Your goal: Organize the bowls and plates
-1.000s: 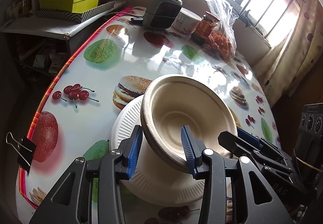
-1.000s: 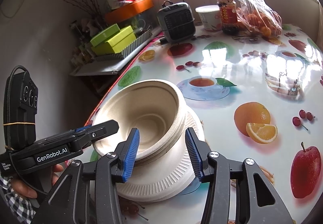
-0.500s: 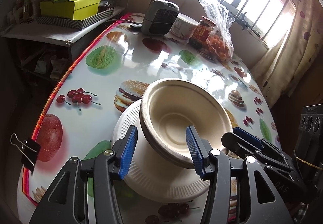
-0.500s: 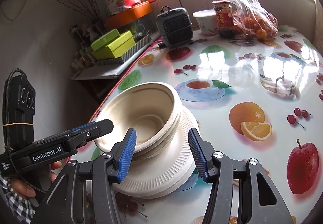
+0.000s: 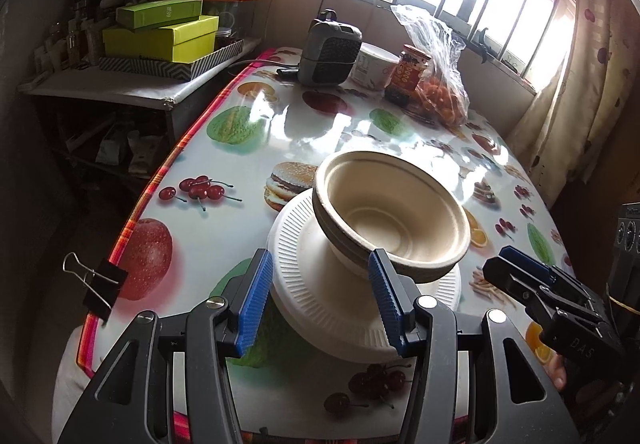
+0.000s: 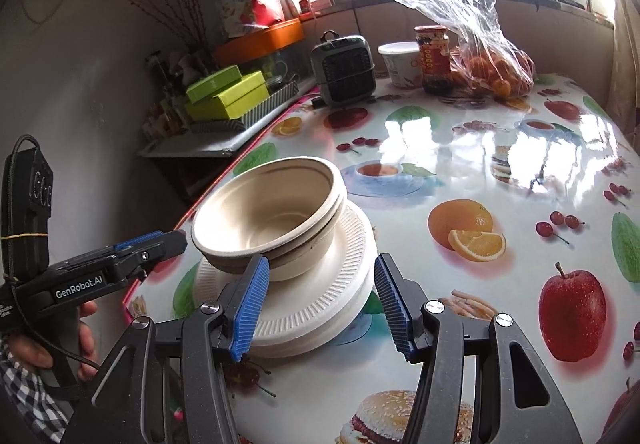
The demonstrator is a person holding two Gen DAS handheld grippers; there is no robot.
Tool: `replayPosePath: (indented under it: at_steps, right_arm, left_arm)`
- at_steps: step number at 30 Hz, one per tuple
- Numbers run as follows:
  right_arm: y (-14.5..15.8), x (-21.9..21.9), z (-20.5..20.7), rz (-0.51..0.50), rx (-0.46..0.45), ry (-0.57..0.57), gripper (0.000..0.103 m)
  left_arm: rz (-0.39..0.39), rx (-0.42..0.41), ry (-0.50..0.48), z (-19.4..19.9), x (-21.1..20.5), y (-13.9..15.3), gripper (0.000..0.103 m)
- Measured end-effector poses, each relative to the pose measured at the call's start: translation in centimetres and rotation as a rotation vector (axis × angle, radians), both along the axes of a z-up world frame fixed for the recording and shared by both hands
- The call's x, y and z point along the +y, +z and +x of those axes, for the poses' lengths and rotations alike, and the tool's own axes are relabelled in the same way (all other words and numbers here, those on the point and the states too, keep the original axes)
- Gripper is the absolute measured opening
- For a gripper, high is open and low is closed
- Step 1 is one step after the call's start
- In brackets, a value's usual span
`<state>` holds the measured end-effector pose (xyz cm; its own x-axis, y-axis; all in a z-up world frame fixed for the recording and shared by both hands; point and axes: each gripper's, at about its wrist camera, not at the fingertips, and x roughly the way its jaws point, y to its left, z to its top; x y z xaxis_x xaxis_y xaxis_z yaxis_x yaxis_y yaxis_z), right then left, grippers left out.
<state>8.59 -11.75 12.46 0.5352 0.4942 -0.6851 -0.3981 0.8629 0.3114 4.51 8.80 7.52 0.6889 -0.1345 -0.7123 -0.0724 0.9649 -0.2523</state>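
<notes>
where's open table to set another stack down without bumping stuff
The widest bare patch is mid-table, between the bowls stacked on the plates and the far row: heater, tub, jar, bag of oranges. That far edge is crowded.

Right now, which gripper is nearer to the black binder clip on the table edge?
Left. The left gripper is just right of the binder clip, in front of the bowl stack. The right gripper is past the stack, farther right.
</notes>
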Motion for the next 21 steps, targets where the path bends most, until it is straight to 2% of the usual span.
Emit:
replayPosePath:
  at_steps: [7, 12, 15, 21]
  right_arm:
    - [-0.9, -0.4, -2.2, -0.038, -0.020, -0.008, 0.056]
    - [-2.1, -0.5, -3.5, -0.081, -0.021, -0.007, 0.058]
    - [-3.0, -0.5, -4.2, -0.114, -0.021, -0.003, 0.058]
    - [-4.5, -0.7, -4.8, -0.148, 0.004, 0.001, 0.059]
  left_arm:
    - [0.026, 0.014, 0.005, -1.8, 0.1, -1.6, 0.051]
    - [0.079, 0.017, 0.010, -3.3, -0.3, -3.3, 0.051]
    - [0.151, 0.014, 0.016, -3.9, -0.9, -4.2, 0.051]
    - [0.135, 0.055, 0.013, -4.4, -1.0, -6.2, 0.051]
